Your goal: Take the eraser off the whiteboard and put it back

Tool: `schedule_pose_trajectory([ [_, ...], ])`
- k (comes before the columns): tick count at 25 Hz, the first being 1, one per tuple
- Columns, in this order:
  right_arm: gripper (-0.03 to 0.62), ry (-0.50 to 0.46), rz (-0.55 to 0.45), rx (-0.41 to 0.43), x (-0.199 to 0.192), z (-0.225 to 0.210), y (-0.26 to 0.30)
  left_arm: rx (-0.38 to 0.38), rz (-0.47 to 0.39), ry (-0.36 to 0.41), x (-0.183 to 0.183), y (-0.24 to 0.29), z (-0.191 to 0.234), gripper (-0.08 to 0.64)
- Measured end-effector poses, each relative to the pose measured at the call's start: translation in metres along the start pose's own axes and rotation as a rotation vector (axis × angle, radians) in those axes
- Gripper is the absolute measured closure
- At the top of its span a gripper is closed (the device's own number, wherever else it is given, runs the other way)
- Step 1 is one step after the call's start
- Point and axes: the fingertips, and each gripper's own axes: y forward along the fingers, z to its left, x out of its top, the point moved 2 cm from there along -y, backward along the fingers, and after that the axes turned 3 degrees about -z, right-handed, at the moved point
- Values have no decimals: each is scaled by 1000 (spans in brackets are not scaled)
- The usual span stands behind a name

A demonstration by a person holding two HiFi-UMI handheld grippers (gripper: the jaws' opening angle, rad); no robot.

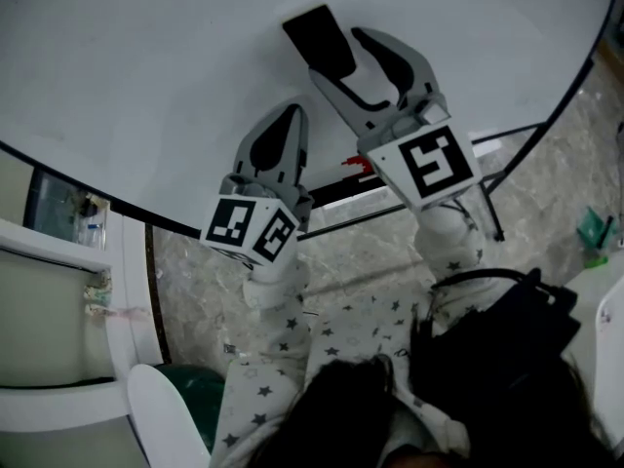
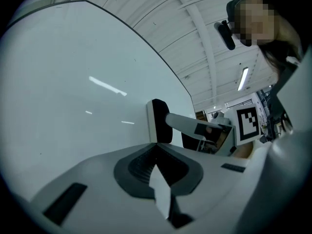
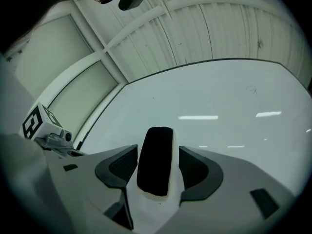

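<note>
The right gripper [image 3: 157, 152] has its two jaws spread. Between them stands one eraser, a rounded oblong block with a white body and a black felt face [image 3: 156, 160]. In the right gripper view a narrow gap shows on each side between the dark ribbed pads [image 3: 119, 167] and the eraser, so neither pad presses on it. The eraser sits against the whiteboard, a large white glossy panel with a thin dark rim [image 3: 219, 101].

In the head view the same right gripper [image 1: 351, 52] points up at the board [image 1: 175, 66], with the eraser [image 1: 317, 37] at its tips.

The left gripper [image 2: 158, 155] has its two jaws pressed together with no object between them. In the head view it [image 1: 283, 130] is just beside the right one, lower on the board and apart from the eraser. From the left gripper view the eraser [image 2: 158, 121] is seen edge-on, flat on the board [image 2: 73, 82].

Each gripper carries one cube with square black-and-white markers, two in all: one [image 1: 249, 227] on the left and one [image 1: 429, 164] on the right. Behind them are two pale star-printed sleeves [image 1: 273, 359].
</note>
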Motion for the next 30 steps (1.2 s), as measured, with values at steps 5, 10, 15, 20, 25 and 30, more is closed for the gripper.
schedule_pose_trajectory([
  [5,328,-77,22,-46,5,3,13,-46,-18,-13,5,1,8,559],
  [10,327,-135,56,-88,5,7,26,-75,-32,-17,10,1,15,558],
  [15,328,-176,102,-143,-4,6,34,-101,-30,-27,8,2,21,558],
  [20,328,-207,121,-211,-6,5,39,-112,-23,-32,5,1,23,558],
  [25,328,-186,110,-233,-6,4,38,-115,-14,-43,1,-2,23,558],
  [30,331,-165,114,-221,-4,3,37,-126,-17,-44,-1,-3,18,558],
])
